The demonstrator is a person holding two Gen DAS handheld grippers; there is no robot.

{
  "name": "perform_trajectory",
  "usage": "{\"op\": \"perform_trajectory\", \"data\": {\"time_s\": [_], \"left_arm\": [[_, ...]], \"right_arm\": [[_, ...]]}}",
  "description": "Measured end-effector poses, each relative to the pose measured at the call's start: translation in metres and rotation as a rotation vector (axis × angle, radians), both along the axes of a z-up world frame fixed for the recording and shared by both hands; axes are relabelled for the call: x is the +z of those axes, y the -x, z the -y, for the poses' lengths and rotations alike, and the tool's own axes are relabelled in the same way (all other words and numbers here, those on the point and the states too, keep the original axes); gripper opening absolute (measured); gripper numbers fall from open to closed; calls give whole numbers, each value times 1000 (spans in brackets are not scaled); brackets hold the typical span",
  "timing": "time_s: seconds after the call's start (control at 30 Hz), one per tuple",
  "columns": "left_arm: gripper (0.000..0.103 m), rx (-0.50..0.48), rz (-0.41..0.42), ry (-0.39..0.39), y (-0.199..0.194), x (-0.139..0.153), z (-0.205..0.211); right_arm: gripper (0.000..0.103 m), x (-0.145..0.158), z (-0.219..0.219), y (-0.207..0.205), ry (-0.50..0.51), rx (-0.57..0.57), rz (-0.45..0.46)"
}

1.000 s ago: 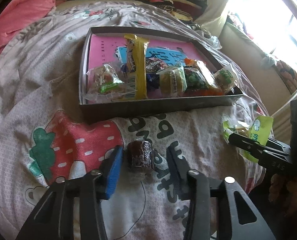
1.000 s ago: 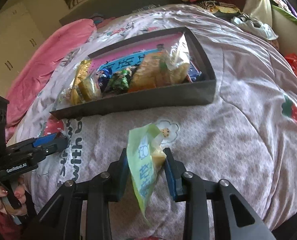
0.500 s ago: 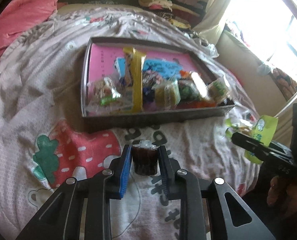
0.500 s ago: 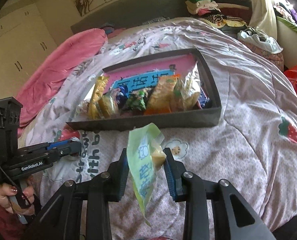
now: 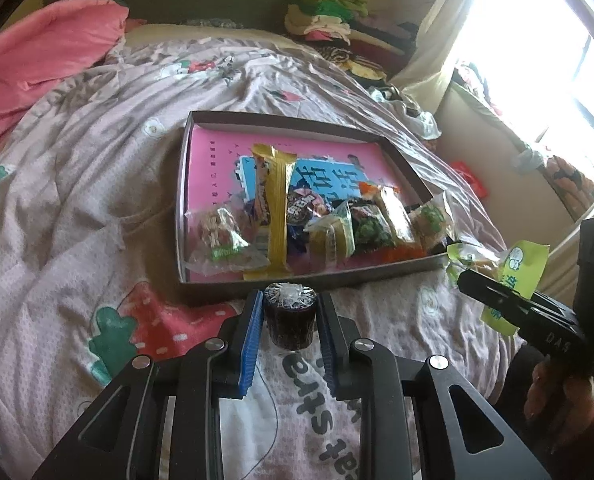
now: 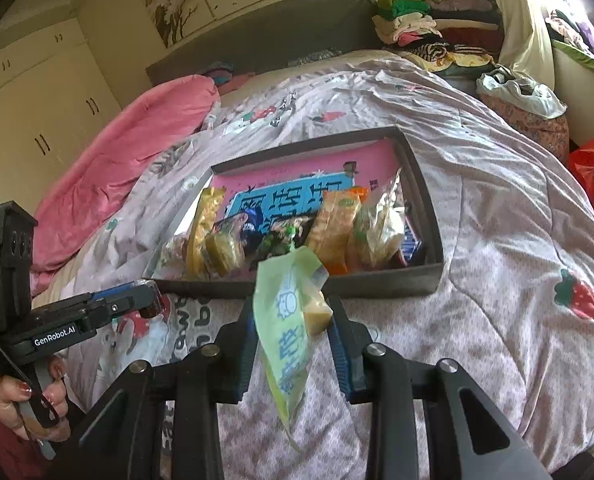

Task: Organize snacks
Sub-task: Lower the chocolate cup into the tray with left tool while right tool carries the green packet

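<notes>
The left hand-held gripper [image 5: 290, 312] had its blue pads narrowed onto a dark jelly cup [image 5: 290, 315], which sat upright between them with its crinkled clear lid facing up, clear of the quilt [image 5: 77, 200] and just short of the near wall of the box [image 5: 217, 292]. Over on the other side, the right hand-held gripper [image 6: 293, 320] was clamped on a pale green packet [image 6: 287, 320]; the packet stood on edge between the pads, a yellowish cake showing through it by the right pad, and its lower end hung down past the fingers. That packet too was up off the quilt, in front of the box's near wall and roughly level with its middle. From the left wrist view the right hand-held gripper showed at the far right edge with the same green packet sticking up out of it, a hand [image 5: 557, 392] below on the handle. So that was two hand-held grippers, one snack in each: one jelly cup, one green packet. One box lay on the bed, shallow and dark-walled with a pink printed floor, and all its snacks were bunched along the near wall. In there I counted roughly seven or eight wrapped pieces, among them one long gold stick pack [image 5: 279, 216], one clear pack at the left end and one orange-edged pack toward the right; the overlap kept the exact tally from being sure. One pink duvet [image 5: 45, 52] lay at the far left of the bed.
</notes>
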State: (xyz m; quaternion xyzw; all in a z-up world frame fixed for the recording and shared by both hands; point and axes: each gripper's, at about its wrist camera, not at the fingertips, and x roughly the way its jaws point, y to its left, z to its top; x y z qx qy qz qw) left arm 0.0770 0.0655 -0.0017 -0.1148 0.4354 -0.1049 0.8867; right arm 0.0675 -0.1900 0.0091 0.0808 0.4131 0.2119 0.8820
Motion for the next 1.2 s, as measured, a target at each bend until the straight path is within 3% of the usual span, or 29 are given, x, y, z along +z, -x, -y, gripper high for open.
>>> {"op": "perform_trajectory", "data": {"time_s": [0.83,1.2], "left_arm": [[27,-18,11,-18,-44,-3,28],[27,-12,-3,-23,-59,-16,29]], "right_arm": [[34,5,1,-36,-23,-16,13],[34,-3,-30,-60,-2,63,-14]]}}
